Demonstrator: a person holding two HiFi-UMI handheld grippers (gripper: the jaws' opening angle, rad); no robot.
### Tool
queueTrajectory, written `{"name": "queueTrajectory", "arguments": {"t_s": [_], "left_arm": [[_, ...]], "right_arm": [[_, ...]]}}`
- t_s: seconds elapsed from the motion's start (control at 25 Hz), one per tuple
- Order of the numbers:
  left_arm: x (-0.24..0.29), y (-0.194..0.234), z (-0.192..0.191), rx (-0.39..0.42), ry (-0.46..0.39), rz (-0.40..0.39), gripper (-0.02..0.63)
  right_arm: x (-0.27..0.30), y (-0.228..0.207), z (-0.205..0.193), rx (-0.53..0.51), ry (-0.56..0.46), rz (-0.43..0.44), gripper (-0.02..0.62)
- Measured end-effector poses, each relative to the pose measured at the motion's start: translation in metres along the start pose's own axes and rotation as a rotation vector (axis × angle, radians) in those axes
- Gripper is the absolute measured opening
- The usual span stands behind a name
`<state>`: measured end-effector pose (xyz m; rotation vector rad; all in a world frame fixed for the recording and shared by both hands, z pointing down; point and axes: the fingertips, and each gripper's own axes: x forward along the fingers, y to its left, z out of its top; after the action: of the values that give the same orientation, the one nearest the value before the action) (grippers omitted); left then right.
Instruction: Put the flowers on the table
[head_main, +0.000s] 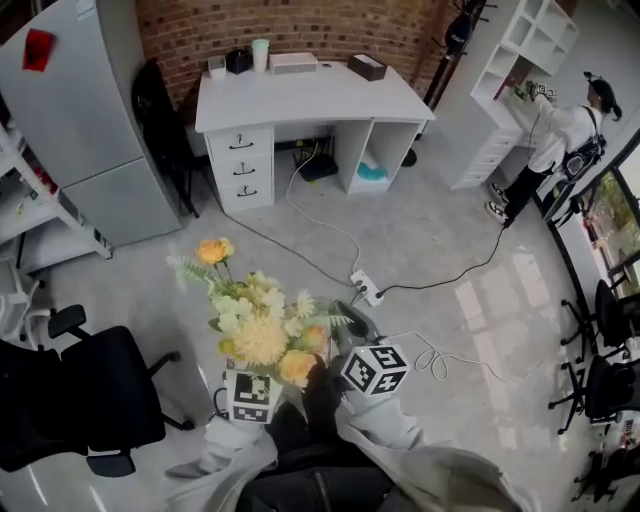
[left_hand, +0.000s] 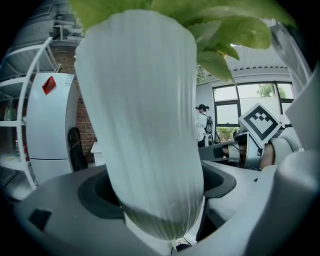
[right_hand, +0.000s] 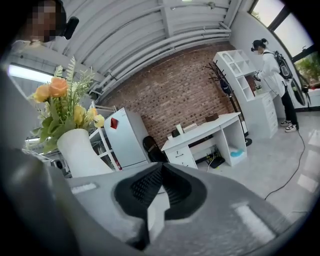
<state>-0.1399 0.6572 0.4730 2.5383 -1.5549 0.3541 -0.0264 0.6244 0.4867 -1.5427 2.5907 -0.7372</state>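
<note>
A bunch of yellow and orange flowers (head_main: 260, 322) stands in a white ribbed vase (left_hand: 147, 125). My left gripper (left_hand: 157, 210) is shut on the vase's lower body, which fills the space between its jaws. The vase (right_hand: 82, 152) and flowers (right_hand: 62, 107) also show at the left of the right gripper view. Just right of the bunch, my right gripper (right_hand: 160, 172) is shut with nothing in it. In the head view the left gripper (head_main: 253, 392) and right gripper (head_main: 368, 365) sit under the blooms. The white desk (head_main: 300, 95) stands far ahead by the brick wall.
A grey fridge (head_main: 90, 110) and white shelves are at the left. A black office chair (head_main: 80, 400) is close on my left. A power strip (head_main: 365, 288) and cables lie on the floor ahead. A person (head_main: 560, 130) stands at a white shelf unit far right.
</note>
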Motion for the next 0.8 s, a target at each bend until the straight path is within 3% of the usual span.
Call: {"name": "queueTrajectory", "arguments": {"t_s": [0.28,0.8], "left_arm": [[0.059,0.005,0.02,-0.001,-0.022,-0.007,0.453],[0.223,0.023,0.074,0.024,-0.066,-0.009,0.453]], "right_arm": [[0.029,-0.035,0.029,0.001,-0.019,0.014,0.0],[0.124,-0.155,0.111,-0.021,-0.045,0.019,-0.001]]}}
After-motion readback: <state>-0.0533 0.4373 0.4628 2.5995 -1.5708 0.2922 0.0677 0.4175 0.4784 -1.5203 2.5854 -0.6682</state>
